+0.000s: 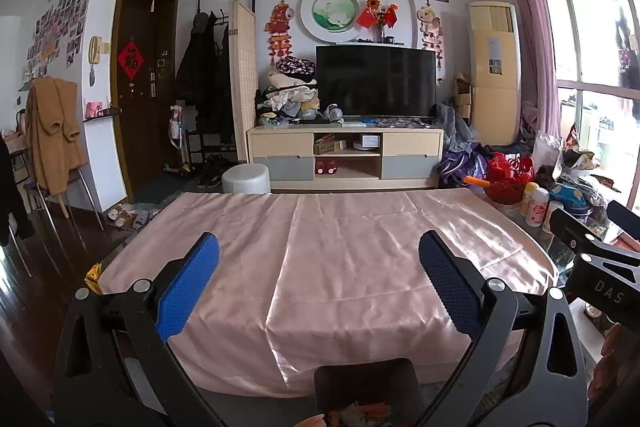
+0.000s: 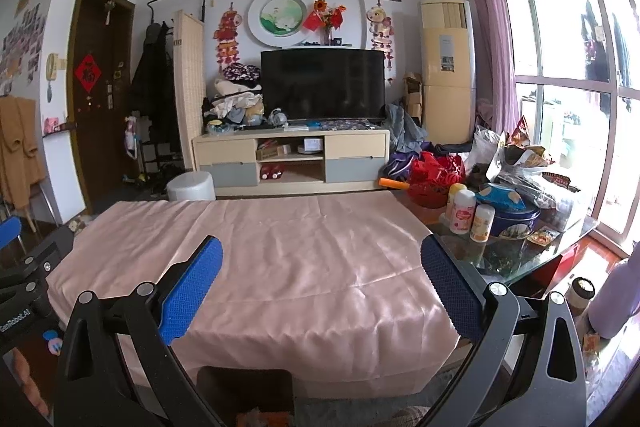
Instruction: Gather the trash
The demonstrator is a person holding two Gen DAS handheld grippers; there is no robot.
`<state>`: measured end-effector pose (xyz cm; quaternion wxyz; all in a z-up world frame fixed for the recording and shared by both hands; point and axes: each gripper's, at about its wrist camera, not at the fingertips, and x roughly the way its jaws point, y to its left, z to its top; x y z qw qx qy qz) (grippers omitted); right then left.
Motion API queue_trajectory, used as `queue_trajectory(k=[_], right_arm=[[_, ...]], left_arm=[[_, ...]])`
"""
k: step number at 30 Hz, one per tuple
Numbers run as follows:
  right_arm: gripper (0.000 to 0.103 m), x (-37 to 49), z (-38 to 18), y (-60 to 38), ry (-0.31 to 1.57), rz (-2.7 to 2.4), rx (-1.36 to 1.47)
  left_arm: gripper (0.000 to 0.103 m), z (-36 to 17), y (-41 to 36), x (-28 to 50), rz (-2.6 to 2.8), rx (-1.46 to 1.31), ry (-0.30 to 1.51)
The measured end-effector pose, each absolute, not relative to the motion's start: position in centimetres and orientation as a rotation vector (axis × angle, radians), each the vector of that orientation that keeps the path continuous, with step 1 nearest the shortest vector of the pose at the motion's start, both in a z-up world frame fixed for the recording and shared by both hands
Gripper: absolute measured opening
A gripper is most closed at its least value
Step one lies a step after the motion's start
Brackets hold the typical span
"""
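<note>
On the glass tabletop (image 2: pixel 516 259) right of the pink satin cloth (image 2: pixel 288 259), a small orange snack wrapper (image 2: pixel 543 236) is seen lying flat beside a blue tin (image 2: pixel 514 219) and white bottles (image 2: pixel 462 211). Both the left gripper (image 1: pixel 319 281) and right gripper (image 2: pixel 322 283) are held wide apart, empty, over the cloth. TV cabinet (image 2: pixel 292 157) behind.

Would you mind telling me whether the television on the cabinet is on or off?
Off. The television has a uniformly dark screen in both wrist views, with only faint reflections and no picture.
</note>
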<state>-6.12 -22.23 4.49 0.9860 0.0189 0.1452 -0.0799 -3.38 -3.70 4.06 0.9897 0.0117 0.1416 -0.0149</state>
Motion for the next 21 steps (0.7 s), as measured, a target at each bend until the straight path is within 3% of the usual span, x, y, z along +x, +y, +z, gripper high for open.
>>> queue_trajectory(k=[21], right_arm=[[0.100,-6.25,4.57,-22.34,0.291,-0.166,0.051]], left_arm=[[0.095,3.79,-4.16,-4.07,-0.031,0.026,0.279]])
